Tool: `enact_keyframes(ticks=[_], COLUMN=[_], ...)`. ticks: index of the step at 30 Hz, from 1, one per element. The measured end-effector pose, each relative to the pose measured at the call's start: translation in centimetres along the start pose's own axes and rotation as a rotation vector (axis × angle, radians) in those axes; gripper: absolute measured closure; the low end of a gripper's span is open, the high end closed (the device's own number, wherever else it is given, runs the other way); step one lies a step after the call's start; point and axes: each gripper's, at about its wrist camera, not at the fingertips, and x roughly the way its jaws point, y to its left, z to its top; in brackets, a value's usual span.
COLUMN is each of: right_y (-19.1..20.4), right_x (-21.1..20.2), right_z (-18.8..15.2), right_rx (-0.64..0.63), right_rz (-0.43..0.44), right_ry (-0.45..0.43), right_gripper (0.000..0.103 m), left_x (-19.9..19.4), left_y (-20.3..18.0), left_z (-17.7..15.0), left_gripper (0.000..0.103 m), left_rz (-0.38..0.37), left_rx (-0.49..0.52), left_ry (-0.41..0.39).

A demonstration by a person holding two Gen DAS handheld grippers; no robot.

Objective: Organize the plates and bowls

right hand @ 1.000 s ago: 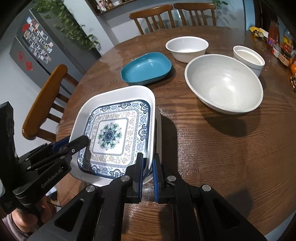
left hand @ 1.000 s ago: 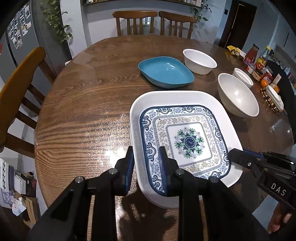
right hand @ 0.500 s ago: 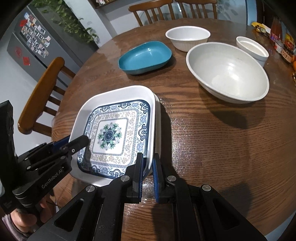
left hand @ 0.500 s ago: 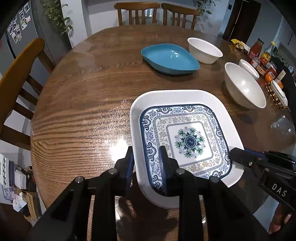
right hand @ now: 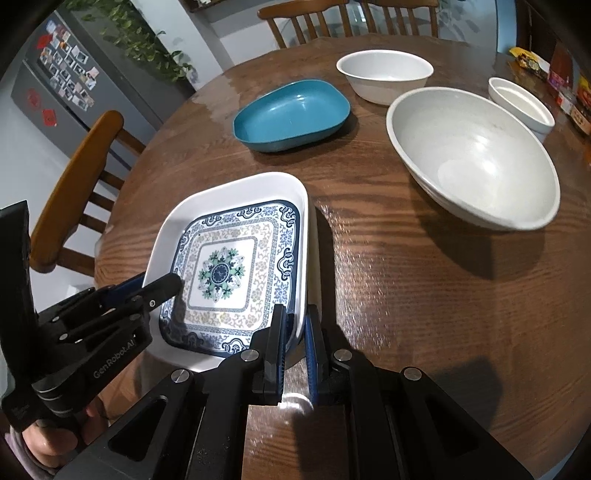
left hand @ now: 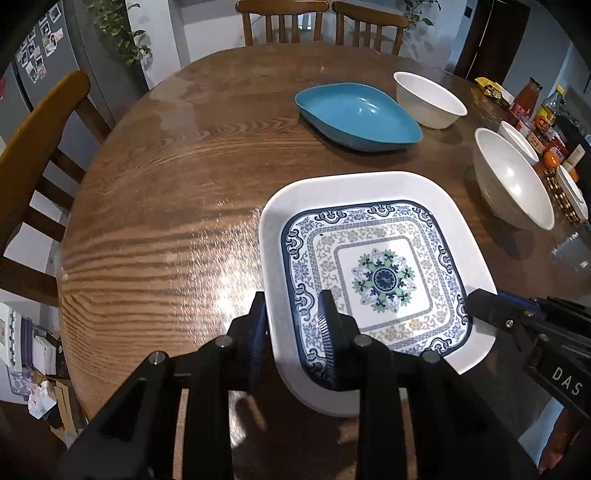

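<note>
- The left gripper is pinching the near-left rim of the patterned square plate.
- The right gripper is clamping the plate's right rim.
- The plate is sitting low over the wooden table, possibly touching it, near the blue dish and big white bowl.

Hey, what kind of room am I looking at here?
Most likely a home dining area beside a kitchen. A round wooden table with wooden slat-back chairs around it carries bowls and a patterned square plate, and a grey fridge covered in photos stands behind.
</note>
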Motion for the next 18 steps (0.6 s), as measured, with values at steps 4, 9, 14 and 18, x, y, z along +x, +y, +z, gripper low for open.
enact_keyframes(ticks=[4, 9, 14, 18], right_y=[-0.2, -0.2, -0.8, -0.5], right_x=[0.3, 0.1, -0.4, -1.4], right_z=[1.0, 1.5, 1.9, 2.2], right_rx=[0.021, 0.023, 0.043, 0.033], right_rz=[0.017, -0.019, -0.031, -0.022], right_ry=[-0.007, -0.024, -0.034, -0.06], right_gripper=[0.092, 0.092, 0.09, 0.09], left_x=[0.3, 0.1, -0.8, -1.2], left_y=[0.2, 0.2, 0.3, 0.7], left_z=[0.7, 0.8, 1.2, 1.6], left_gripper=[0.077, 0.061, 0.045, 0.039], left_rz=[0.015, 0.009, 0.023, 0.025], left_rx=[0.0, 0.009, 0.005, -0.012], left_ry=[-0.007, -0.029, -0.074, -0.079])
